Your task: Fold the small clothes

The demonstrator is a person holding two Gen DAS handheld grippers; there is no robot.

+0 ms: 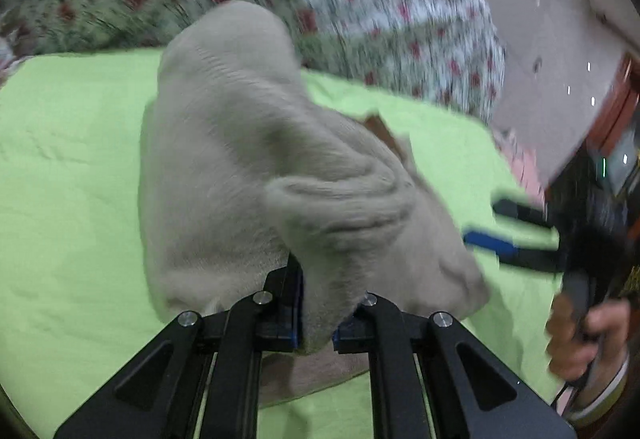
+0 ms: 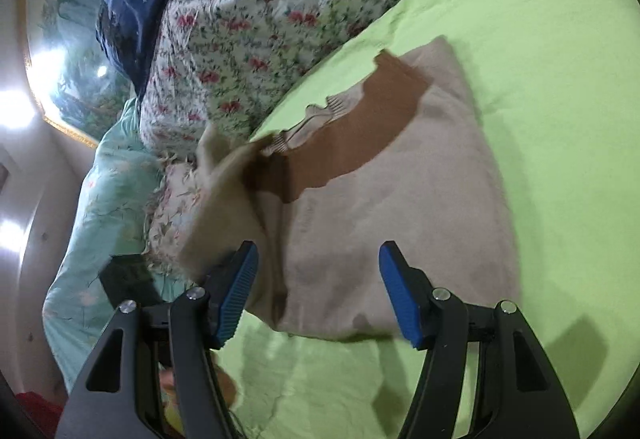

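Lime-green sheet (image 2: 540, 39) covers the bed we're working on, with a floral quilt (image 2: 256, 23) bunched up along its far edge. We've got the beige garment (image 2: 400, 207) lying on that sheet, brown collar patch (image 2: 352, 127) showing, and our left claw (image 1: 316, 315) is clamped on a pinch of its fabric, pulling one part up off the bed. Our right claw (image 2: 318, 295) hangs over the garment's near edge with its blue pads (image 2: 400, 299) spread wide, gripping nothing.

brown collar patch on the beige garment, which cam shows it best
Right wrist view: the brown patch on the beige garment lies unobstructed. The left wrist view shows only a blurred sliver behind bunched fabric.
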